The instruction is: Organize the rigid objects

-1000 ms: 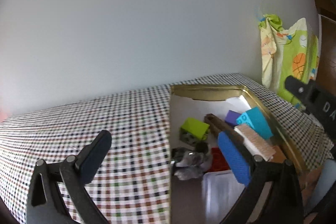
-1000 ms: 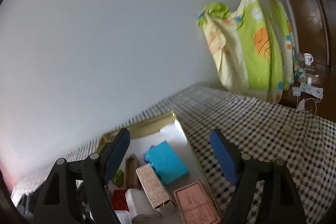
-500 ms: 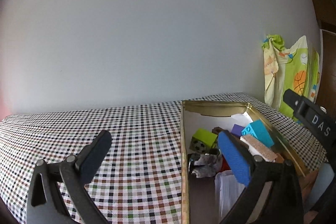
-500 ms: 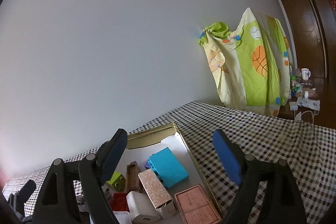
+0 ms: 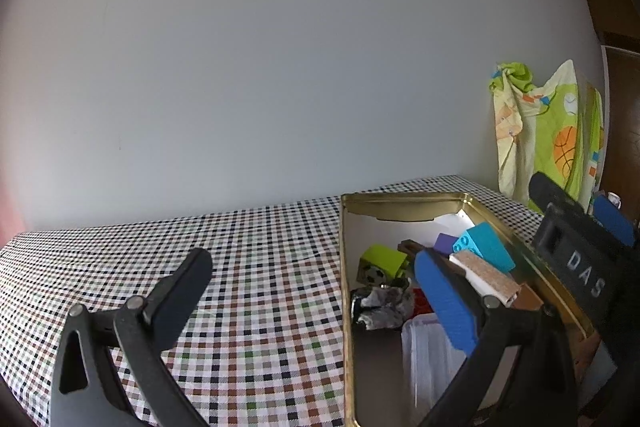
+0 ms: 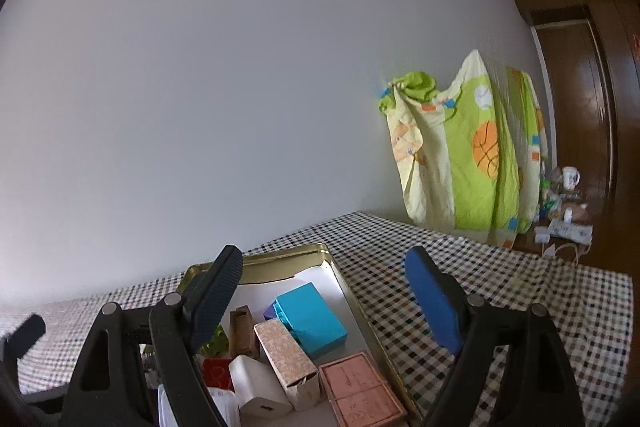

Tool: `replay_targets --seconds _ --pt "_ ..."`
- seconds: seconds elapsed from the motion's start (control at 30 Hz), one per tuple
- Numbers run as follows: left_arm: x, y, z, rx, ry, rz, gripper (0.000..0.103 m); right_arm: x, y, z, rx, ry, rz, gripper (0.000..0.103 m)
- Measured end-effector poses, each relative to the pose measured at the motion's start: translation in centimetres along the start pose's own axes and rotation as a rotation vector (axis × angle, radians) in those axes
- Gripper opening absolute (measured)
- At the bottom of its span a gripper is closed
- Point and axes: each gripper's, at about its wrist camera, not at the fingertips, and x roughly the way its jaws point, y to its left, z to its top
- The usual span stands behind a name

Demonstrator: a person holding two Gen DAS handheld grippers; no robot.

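The fingers [image 5: 444, 301] of the left gripper [image 5: 312, 295] stand wide apart with nothing between them, one black, one blue-padded, held above the checked cloth [image 5: 260, 267] on the bench beside a gold tin tray [image 5: 345, 267]. The right gripper [image 6: 328, 299] is spread just as wide and holds nothing, poised over the same tray [image 6: 362, 311]; seen from the left, its black body carries the letters "DAS". Inside the tray lie a turquoise block [image 6: 312, 319], a speckled beige box [image 6: 286, 357], a white charger [image 6: 260, 389], a pink stamped box [image 6: 362, 393] whose print is too small to read, a brown wooden piece [image 6: 242, 331] and a lime block [image 5: 384, 259]. A basketball-print blanket [image 6: 476, 155] hangs by the wall.
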Motion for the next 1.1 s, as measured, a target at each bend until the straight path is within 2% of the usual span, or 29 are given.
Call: replay_targets --seconds 0.23,0.43,0.73,0.93,1.1 --pt "-1.1 0.0 -0.2 0.005 -0.018 -0.011 0.103 -1.1 -1.5 -0.3 0.075 0.021 -0.003 0.085" --pt "-1.8 0.5 -0.4 -0.030 -0.036 -0.003 0.103 -1.9 -3.0 -0.6 0.154 0.029 0.004 0.085" --pt "-1.9 0.3 -0.4 -0.026 -0.042 0.002 0.103 -4.0 -1.0 -0.2 0.051 -0.074 0.017 0.085" --pt "-2.1 0.5 -0.5 -0.039 -0.043 0.007 0.103 -5.5 -1.0 0.0 0.000 -0.176 -0.070 0.085" --pt "-2.2 0.3 -0.5 -0.034 -0.042 0.006 0.103 -5.1 -1.4 0.1 0.008 -0.155 -0.056 0.092"
